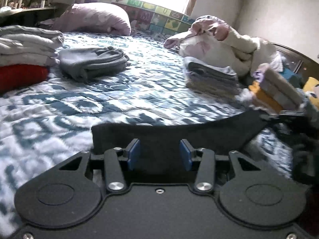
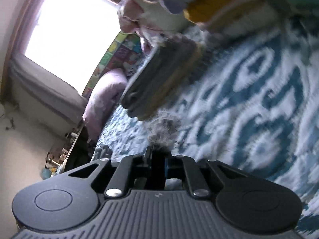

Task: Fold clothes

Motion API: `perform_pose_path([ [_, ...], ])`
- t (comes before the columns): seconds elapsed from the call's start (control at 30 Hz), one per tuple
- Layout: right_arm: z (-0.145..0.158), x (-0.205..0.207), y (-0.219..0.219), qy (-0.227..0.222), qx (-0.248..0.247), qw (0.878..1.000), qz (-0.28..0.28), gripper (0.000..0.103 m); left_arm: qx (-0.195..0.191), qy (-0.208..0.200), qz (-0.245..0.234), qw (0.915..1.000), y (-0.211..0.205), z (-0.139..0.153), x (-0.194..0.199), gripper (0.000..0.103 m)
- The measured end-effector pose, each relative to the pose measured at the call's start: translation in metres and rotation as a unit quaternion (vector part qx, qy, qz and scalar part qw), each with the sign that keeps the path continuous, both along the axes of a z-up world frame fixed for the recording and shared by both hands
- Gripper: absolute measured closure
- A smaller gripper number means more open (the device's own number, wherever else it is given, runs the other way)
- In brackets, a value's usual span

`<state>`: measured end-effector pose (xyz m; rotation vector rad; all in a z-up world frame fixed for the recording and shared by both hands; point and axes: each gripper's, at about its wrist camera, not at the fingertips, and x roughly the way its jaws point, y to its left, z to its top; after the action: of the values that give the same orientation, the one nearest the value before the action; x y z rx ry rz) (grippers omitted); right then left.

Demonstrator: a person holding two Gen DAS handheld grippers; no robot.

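A black garment (image 1: pixel 169 135) lies stretched across the blue-and-white patterned quilt (image 1: pixel 99 103). My left gripper (image 1: pixel 159 153) is open, its blue pads (image 1: pixel 133 155) either side of the garment's near part. The garment's right end runs up to my right gripper (image 1: pixel 287 113), seen from the left wrist view. In the right wrist view my right gripper (image 2: pixel 159 159) is shut on black fabric (image 2: pixel 158 171), tilted over the quilt (image 2: pixel 249 99).
A grey folded pile (image 1: pixel 93 61) and a stack of light and red clothes (image 1: pixel 24 47) lie at the left. Folded towels (image 1: pixel 211 75), a colourful stack (image 1: pixel 275 91) and a white-pink bundle (image 1: pixel 219 39) lie at the right. A pink pillow (image 1: pixel 95 18) is at the back.
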<state>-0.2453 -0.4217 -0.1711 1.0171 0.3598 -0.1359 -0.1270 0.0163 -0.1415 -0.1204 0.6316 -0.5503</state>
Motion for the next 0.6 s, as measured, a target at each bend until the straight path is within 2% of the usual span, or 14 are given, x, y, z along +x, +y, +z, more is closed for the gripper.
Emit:
perform_pose_path([
  [0.03, 0.005, 0.002, 0.001, 0.000, -0.006, 1.000, 0.002, 0.091, 0.015, 0.002, 0.001, 0.9999, -0.005, -0.011, 0.013, 0.061],
  [0.07, 0.009, 0.003, 0.002, 0.001, -0.012, 1.000, 0.004, 0.091, 0.061, 0.030, 0.009, 0.9976, -0.012, -0.032, 0.030, 0.064],
  [0.13, 0.017, 0.004, 0.006, 0.003, -0.026, 1.000, 0.010, 0.091, 0.078, -0.004, -0.007, 0.9969, -0.016, -0.044, 0.032, 0.064],
  [0.2, 0.029, 0.003, 0.015, -0.005, -0.041, 0.999, 0.019, 0.091, 0.075, 0.000, -0.014, 0.9971, -0.013, -0.037, 0.031, 0.064],
  [0.27, 0.045, 0.004, 0.027, -0.019, -0.068, 0.997, 0.034, 0.091, 0.051, -0.008, -0.016, 0.9986, -0.001, -0.026, 0.024, 0.064],
  [0.33, 0.063, 0.006, 0.044, -0.035, -0.094, 0.993, 0.055, 0.091, 0.007, -0.023, 0.000, 0.9997, 0.020, -0.013, 0.008, 0.061],
  [0.43, 0.090, 0.012, 0.081, -0.057, -0.143, 0.984, 0.094, 0.091, -0.031, -0.038, 0.018, 0.9987, 0.048, 0.000, -0.015, 0.059],
  [0.5, 0.106, 0.021, 0.112, -0.064, -0.188, 0.972, 0.127, 0.091, -0.051, -0.031, 0.030, 0.9978, 0.064, 0.005, -0.029, 0.059],
  [0.6, 0.119, 0.037, 0.168, -0.066, -0.260, 0.945, 0.188, 0.091, -0.084, -0.024, 0.048, 0.9950, 0.091, 0.005, -0.050, 0.055],
])
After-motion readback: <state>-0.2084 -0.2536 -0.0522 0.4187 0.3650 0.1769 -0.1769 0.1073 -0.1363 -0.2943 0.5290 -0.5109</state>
